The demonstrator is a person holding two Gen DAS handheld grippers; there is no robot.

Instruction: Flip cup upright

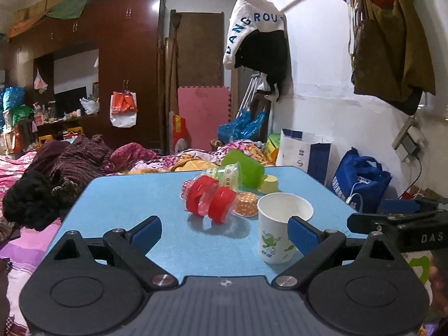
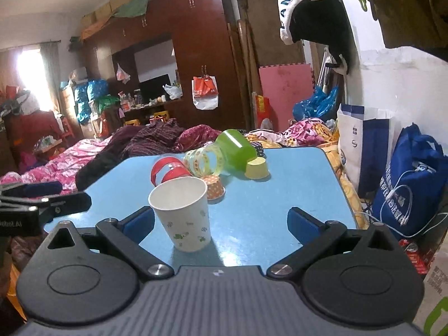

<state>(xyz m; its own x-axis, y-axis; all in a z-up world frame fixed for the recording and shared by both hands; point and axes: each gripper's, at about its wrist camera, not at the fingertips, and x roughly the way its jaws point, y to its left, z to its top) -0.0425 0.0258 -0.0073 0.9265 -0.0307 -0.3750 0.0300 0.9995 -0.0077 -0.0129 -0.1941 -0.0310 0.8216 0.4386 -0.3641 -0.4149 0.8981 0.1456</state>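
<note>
A white paper cup (image 1: 280, 226) with green print stands upright, mouth up, on the blue table (image 1: 134, 198). It also shows in the right wrist view (image 2: 183, 214). My left gripper (image 1: 225, 231) is open and empty; the cup stands just ahead of its right finger. My right gripper (image 2: 221, 222) is open and empty; the cup stands just ahead of its left finger. Neither gripper holds anything.
Behind the cup lie a red-banded clear cup (image 1: 210, 198), a green-printed clear cup (image 1: 226, 176), a green plastic cup (image 1: 247, 168), a yellow paper cup (image 1: 268, 183) and an orange dotted one (image 1: 246, 203). A bed with clothes lies beyond; bags stand at the right.
</note>
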